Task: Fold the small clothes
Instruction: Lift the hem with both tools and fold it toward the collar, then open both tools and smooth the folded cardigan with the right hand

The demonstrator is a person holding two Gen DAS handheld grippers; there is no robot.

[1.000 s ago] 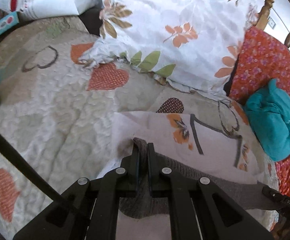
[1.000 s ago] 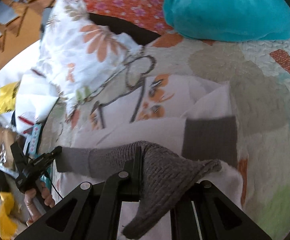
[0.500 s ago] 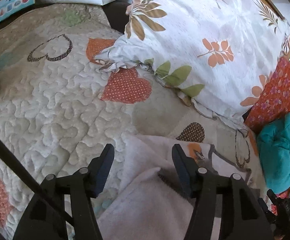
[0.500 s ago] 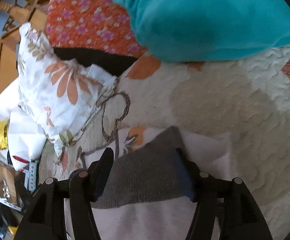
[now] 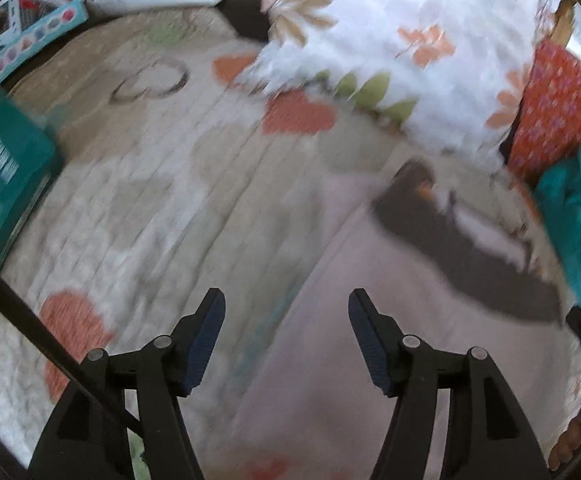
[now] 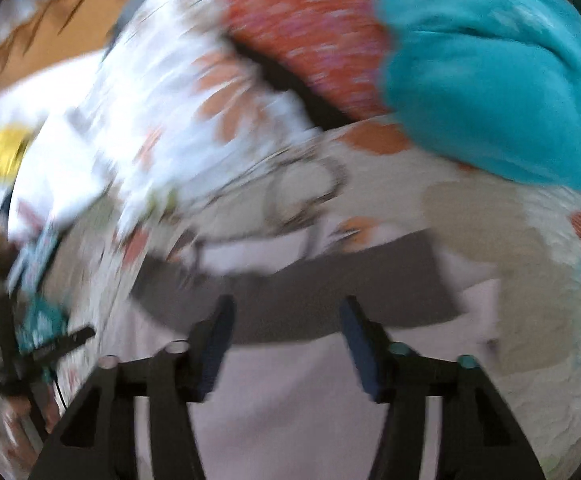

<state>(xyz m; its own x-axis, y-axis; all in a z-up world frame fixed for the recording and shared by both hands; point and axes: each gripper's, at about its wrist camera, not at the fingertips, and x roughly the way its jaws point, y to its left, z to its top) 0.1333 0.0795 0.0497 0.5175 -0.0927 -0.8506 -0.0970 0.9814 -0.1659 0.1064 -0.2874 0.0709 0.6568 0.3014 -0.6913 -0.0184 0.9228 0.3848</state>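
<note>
A small pale pink garment (image 5: 370, 380) with a dark grey knitted band (image 5: 470, 256) lies on the heart-patterned quilt (image 5: 150, 200). Above its left edge my left gripper (image 5: 286, 312) is open, its jaws still widening, with nothing pressed between the pads. In the right wrist view the grey band (image 6: 310, 292) stretches across just beyond the fingertips, with the pale cloth (image 6: 290, 420) below. My right gripper (image 6: 288, 324) hangs open over it, its jaws narrowing and its pads clear of the cloth. Both views are blurred by motion.
A white floral pillow (image 5: 390, 40) and a red patterned cushion (image 5: 562, 112) lie behind the garment. A teal cloth bundle (image 5: 578, 232) sits at its right, large in the right wrist view (image 6: 490, 72). A teal box (image 5: 6, 184) stands at the quilt's left edge.
Both grippers were shut on the grey knitted band, then let it go and opened. The garment now lies flat on the quilt, and both grippers have pulled back from the band.
</note>
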